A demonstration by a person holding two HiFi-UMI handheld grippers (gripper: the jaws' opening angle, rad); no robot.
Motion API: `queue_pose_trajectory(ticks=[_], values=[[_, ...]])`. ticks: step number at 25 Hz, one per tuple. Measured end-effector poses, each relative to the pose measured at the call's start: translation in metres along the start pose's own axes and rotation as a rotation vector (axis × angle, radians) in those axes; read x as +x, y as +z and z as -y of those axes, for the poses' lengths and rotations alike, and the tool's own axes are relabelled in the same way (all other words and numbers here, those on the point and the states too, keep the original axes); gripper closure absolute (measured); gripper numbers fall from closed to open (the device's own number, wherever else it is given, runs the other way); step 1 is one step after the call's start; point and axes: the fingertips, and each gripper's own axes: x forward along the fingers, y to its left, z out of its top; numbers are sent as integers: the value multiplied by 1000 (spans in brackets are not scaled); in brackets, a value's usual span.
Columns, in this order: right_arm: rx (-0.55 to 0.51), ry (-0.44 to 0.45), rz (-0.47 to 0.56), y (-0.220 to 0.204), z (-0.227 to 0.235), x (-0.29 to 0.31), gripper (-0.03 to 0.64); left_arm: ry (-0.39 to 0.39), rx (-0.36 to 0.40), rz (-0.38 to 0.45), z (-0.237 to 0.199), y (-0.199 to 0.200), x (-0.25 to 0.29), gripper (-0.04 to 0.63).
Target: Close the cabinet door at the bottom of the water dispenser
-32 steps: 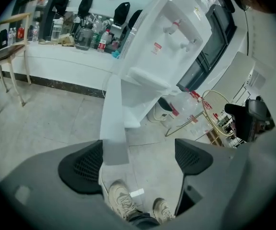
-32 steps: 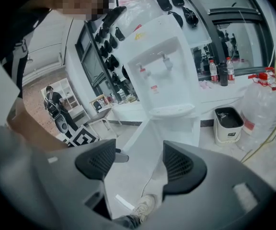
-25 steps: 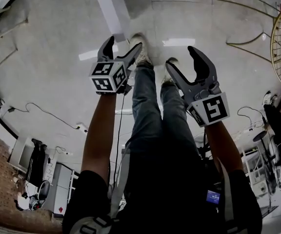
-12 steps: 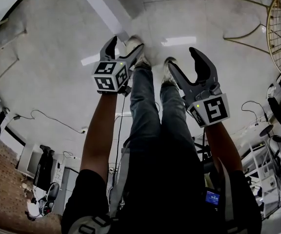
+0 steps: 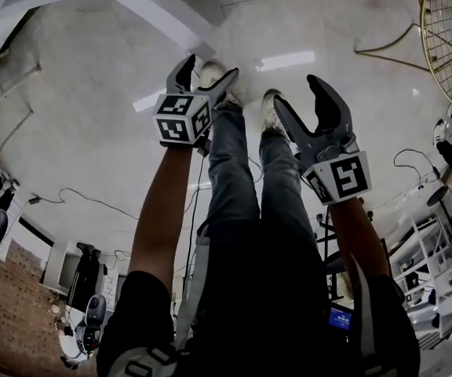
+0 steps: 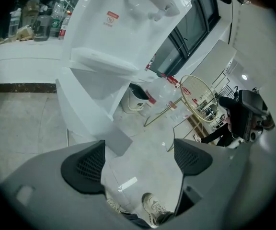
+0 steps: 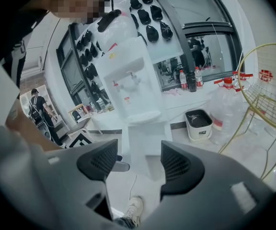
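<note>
The left tongs (image 6: pixel 138 159) and right tongs (image 7: pixel 139 164) are both hanging spread and pinching nothing, held out over bare floor (image 5: pixel 92 93) well short of the dispenser (image 7: pixel 131 87), which is standing far ahead against the wall. Its door (image 6: pixel 118 142) seems to be the grey panel jutting from the cabinet's foot, though I am not seeing the hinge. It is looking like a light, stiff, glossy panel that is likely swinging freely, so a flat push on its free edge should be serving better than a pinch. A bin (image 7: pixel 199 123), a jug (image 7: pixel 226 104) and a wire rack (image 7: pixel 272 80) are sitting to the dispenser's right and a cluttered desk (image 6: pixel 18 56) to its left, none apparently blocking the door's swing.
</note>
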Motion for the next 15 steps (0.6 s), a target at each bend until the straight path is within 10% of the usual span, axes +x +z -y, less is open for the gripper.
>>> queue_pose_trajectory(ticks=[15], values=[[61, -135, 102, 22, 33, -4, 339, -62, 53, -80, 12, 18, 21, 144]])
